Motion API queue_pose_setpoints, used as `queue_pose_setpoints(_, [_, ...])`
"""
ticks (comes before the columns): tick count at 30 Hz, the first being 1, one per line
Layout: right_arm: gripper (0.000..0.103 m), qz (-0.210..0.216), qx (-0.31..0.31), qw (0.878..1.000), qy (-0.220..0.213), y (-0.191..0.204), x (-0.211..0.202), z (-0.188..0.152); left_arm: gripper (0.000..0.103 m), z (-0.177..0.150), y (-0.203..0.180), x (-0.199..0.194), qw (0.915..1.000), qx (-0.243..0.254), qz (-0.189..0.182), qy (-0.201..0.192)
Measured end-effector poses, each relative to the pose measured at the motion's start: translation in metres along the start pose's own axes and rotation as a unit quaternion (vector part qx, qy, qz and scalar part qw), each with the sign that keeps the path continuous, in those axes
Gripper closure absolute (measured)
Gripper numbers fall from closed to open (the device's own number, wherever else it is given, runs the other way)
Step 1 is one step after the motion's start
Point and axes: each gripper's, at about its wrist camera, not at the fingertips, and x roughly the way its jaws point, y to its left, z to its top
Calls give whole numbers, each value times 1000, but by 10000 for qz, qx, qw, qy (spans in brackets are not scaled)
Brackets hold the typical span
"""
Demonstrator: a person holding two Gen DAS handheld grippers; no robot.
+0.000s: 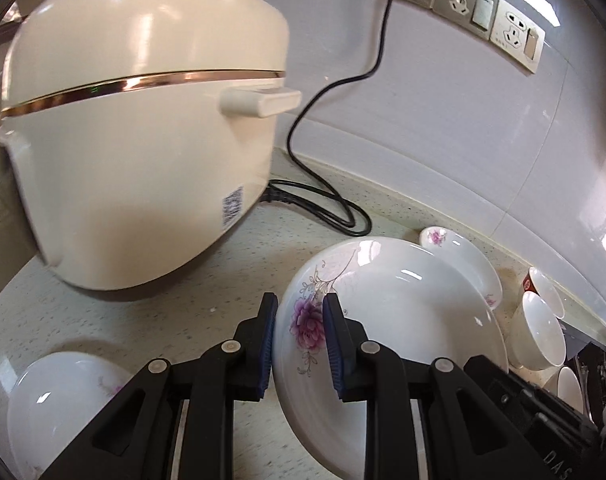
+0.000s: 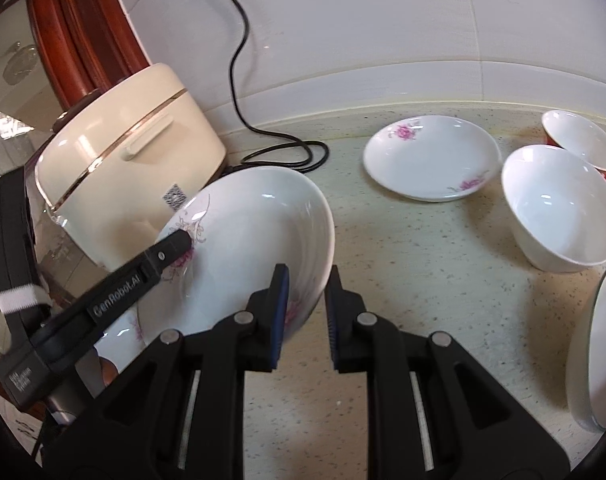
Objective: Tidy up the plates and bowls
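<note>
A large white plate with a purple flower (image 1: 403, 320) hangs tilted above the speckled counter (image 2: 423, 280), held from two sides. My left gripper (image 1: 301, 314) is shut on its near rim beside the flower. In the right wrist view one of its fingers (image 2: 177, 245) lies on the plate (image 2: 255, 240). My right gripper (image 2: 307, 286) is shut on the plate's right rim. A smaller flowered plate (image 2: 431, 160) lies flat near the wall. Beside it stand a white bowl (image 2: 559, 208) and a red-sided bowl (image 2: 583, 140).
A cream rice cooker (image 1: 135, 140) stands close on the left, its black cable (image 1: 323, 208) looped on the counter and plugged into wall sockets (image 1: 463, 4). Another white dish (image 1: 63, 400) lies under the left gripper. A further white dish (image 2: 599, 352) shows at the right edge.
</note>
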Motion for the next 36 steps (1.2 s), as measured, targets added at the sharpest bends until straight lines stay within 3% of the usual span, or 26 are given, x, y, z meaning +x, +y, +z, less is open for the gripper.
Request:
queue_pose_setpoints(11, [82, 396, -357, 9986, 14, 31, -1, -11, 79, -2, 30, -38, 9988, -113, 255, -400])
queue_pose_setpoints(26, [82, 1005, -914, 9900, 375, 84, 13, -39, 77, -13, 84, -79, 9953, -394, 703, -539])
queue_pose_setpoints(36, [82, 1207, -1080, 9860, 407, 101, 15, -49, 77, -24, 99, -85, 9933, -387, 930, -562])
